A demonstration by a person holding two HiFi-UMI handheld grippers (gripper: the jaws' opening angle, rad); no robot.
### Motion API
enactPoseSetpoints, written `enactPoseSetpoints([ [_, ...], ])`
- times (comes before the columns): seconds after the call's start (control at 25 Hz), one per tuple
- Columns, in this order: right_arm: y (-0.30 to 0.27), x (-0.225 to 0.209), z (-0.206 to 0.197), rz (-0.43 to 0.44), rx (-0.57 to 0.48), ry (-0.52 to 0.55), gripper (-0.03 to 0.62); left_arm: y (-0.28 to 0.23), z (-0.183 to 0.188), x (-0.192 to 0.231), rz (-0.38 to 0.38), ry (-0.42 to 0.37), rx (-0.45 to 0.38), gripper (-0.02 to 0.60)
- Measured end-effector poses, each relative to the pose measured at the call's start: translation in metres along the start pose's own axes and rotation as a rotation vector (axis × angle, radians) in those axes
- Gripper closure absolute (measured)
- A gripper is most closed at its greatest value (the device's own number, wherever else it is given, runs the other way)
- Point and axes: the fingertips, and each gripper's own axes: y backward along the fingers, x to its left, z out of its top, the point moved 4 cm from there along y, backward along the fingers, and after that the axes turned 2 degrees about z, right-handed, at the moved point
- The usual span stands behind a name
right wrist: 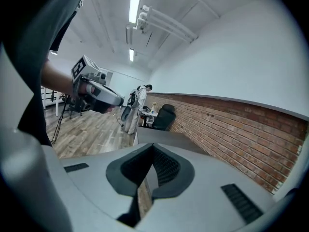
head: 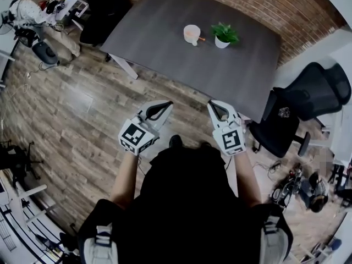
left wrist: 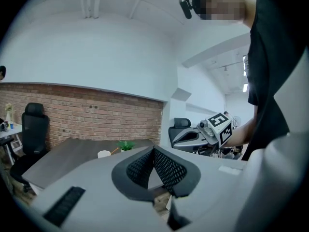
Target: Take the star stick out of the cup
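Star stick (head: 201,38) in cup (head: 192,34) (on table (head: 159,32)); left gripper (head: 168,104), right gripper (head: 210,104) jaws closed, empty.

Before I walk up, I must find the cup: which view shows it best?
The head view: the cup stands unblocked on the table beside the plant. The left gripper view shows it small and far; the right gripper view misses it.

Both grippers held out over the wood floor (head: 71,109), well short of the dark table (head: 159,43). Left gripper (head: 167,104) and right gripper (head: 212,104) each have tips together with nothing between them. On the table's far side: white cup (head: 192,34) with an orange stick (head: 201,38) poking out, potted plant (head: 224,34) just beside it. Black office chair (head: 308,100) on the right, brick wall (head: 264,1) behind.
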Motion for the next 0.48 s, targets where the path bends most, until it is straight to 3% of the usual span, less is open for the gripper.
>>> enactPoseSetpoints([
  [0.08,-0.006,0.003,0.001,-0.007,0.007,0.002,0.594,-0.001,0.000,0.007,-0.013,-0.021,-0.009,0.580],
  [0.48,-0.014,0.010,0.016,-0.019,-0.005,-0.035,0.594,0.013,-0.010,0.019,-0.017,0.027,-0.016,0.580],
])
